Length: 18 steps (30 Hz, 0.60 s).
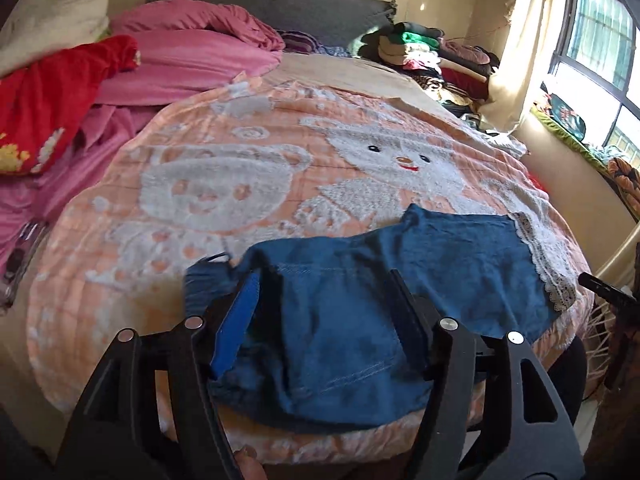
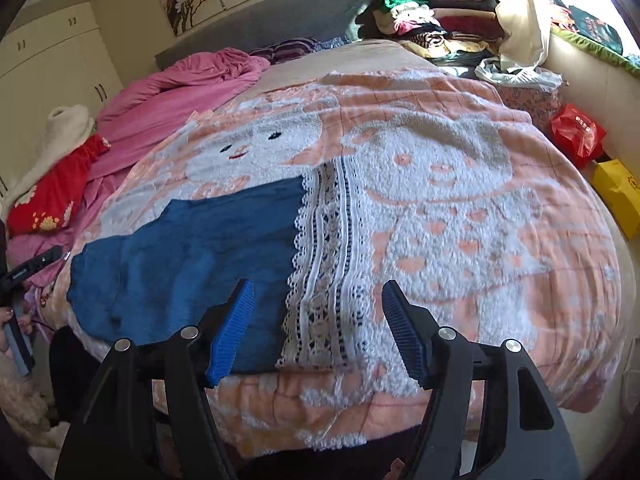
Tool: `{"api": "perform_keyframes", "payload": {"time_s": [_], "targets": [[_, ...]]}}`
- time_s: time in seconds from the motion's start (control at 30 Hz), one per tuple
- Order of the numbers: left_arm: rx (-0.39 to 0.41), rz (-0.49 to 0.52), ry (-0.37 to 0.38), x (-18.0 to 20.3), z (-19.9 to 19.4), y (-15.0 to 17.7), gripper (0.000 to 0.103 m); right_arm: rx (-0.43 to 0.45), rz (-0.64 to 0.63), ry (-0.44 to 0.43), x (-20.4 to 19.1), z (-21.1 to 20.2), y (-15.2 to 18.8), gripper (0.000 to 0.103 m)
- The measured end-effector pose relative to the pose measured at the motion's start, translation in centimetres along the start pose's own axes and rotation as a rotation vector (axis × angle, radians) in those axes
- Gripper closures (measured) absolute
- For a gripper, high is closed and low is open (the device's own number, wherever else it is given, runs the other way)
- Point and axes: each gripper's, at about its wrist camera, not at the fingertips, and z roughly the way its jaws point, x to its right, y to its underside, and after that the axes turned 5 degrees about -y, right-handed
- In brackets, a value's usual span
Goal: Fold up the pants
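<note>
Left gripper sits nearest in its own wrist view, jaws well apart, nothing clamped; blue pants show through the gap, with no pad seen pressing on them. Right gripper likewise: jaws apart, nothing held, hovering over the white lace cuff at the pants' end.

Pants lie flat on the bed, on a peach blanket with white bear figures, close to the near edge. Long axis runs left to right across the bed. Lace cuff points right; the bunched end at the left has a dark cord sticking out. Cloth looks doubled over, with stitching lines showing near the left gripper.

Far right, against the wall by the window, a stack of folded clothes. Far left, pink bedding and a red garment. No containers in use; a red bag and a yellow box stand right of the bed, contents not visible.
</note>
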Motion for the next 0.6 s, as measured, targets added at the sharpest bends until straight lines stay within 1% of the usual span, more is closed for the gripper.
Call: {"api": "perform_keyframes", "payload": {"time_s": [0.03, 0.07, 0.13, 0.17, 0.2, 0.23, 0.3, 0.33, 0.37, 0.43, 0.5, 0.53, 0.57, 0.6], "targets": [[-0.006, -0.013, -0.03, -1.1, -0.4, 0.6, 0.045, -0.006, 0.006, 0.011, -0.1, 0.1, 0.4, 0.038], [-0.015, -0.03, -0.041, -1.9, -0.6, 1.1, 0.045, -0.013, 0.005, 0.017, -0.4, 0.3, 0.8, 0.038], [-0.041, -0.083, -0.036, -3.6, -0.8, 2.2, 0.043, -0.008, -0.007, 0.028, -1.0, 0.1, 1.2, 0.038], [-0.051, -0.109, -0.04, -4.3, -0.7, 2.7, 0.042, -0.009, -0.019, 0.033, -1.5, 0.1, 1.3, 0.038], [-0.058, -0.123, -0.043, -4.7, -0.7, 3.1, 0.037, -0.004, -0.025, 0.036, -1.9, 0.1, 1.4, 0.038], [-0.069, -0.135, -0.043, -5.1, -0.5, 3.5, 0.037, 0.001, -0.029, 0.039, -2.1, 0.1, 1.3, 0.038], [-0.094, -0.17, -0.018, -5.4, 0.3, 4.0, 0.036, -0.006, -0.028, 0.082, -2.3, 0.4, 1.3, 0.026], [-0.104, -0.184, -0.008, -5.5, 0.7, 4.1, 0.036, -0.009, -0.023, 0.126, -2.1, 0.6, 1.3, 0.024], [-0.116, -0.193, -0.008, -5.4, 1.2, 4.3, 0.036, -0.013, -0.017, 0.154, -1.7, 0.7, 1.3, 0.024], [-0.137, -0.203, -0.002, -5.1, 2.4, 4.5, 0.035, -0.016, 0.006, 0.147, -0.9, 1.0, 1.2, 0.024], [-0.152, -0.211, -0.011, -4.8, 3.7, 4.6, 0.036, -0.053, 0.032, 0.148, -0.1, 1.7, 1.0, 0.024], [-0.15, -0.209, -0.025, -4.6, 4.2, 4.6, 0.051, -0.064, 0.034, 0.139, 0.2, 2.0, 1.0, 0.025], [-0.158, -0.187, -0.075, -4.1, 4.7, 4.4, 0.064, -0.072, 0.034, 0.158, 0.3, 2.4, 1.0, 0.025], [-0.155, -0.16, -0.095, -3.8, 4.8, 4.0, 0.067, -0.093, 0.031, 0.187, 0.5, 2.8, 1.0, 0.025]]}}
